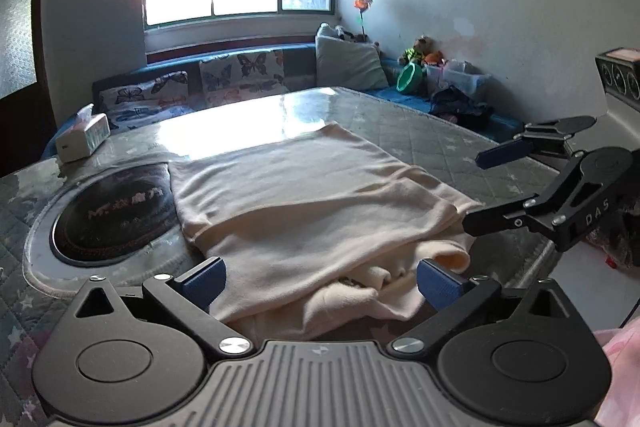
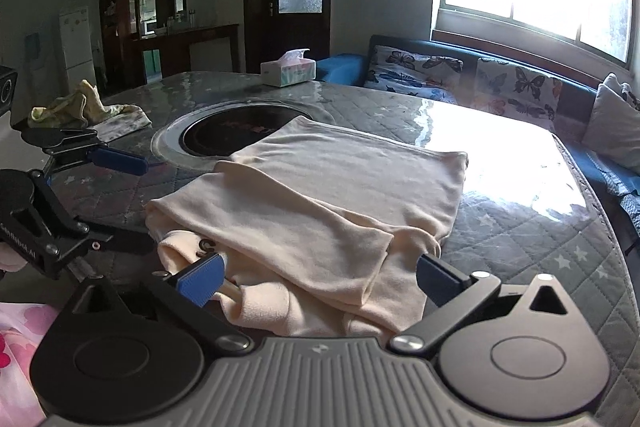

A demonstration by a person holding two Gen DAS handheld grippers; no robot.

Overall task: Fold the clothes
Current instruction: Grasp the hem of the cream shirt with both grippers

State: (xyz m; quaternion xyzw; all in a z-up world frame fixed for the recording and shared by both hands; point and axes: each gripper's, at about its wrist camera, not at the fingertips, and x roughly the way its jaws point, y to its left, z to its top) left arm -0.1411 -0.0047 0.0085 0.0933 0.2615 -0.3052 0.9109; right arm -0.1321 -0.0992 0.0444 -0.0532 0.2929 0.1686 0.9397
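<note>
nearby, tissue box (image 2: 287, 68) behind folded cream garment (image 2: 320, 195) (inset hob (image 2: 224, 137) partly covered); both grippers spread, empty.

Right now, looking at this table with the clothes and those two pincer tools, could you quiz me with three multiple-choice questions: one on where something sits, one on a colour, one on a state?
1. Where is the tissue box?
A. on the far side of the table, beyond the round black inset
B. on top of the garment
C. on the floor

2. What colour is the folded garment in the middle of the table?
A. dark blue
B. cream
C. bright red

3. How do the left gripper and right gripper stand?
A. both clamped on the cloth
B. one open, one shut
C. both open, pads off the cloth

Answers:
1 A: the box stands on the table past the round inset.
2 B: the cloth is pale cream throughout.
3 C: each gripper's blue pads stand wide apart, gripping nothing.
</note>
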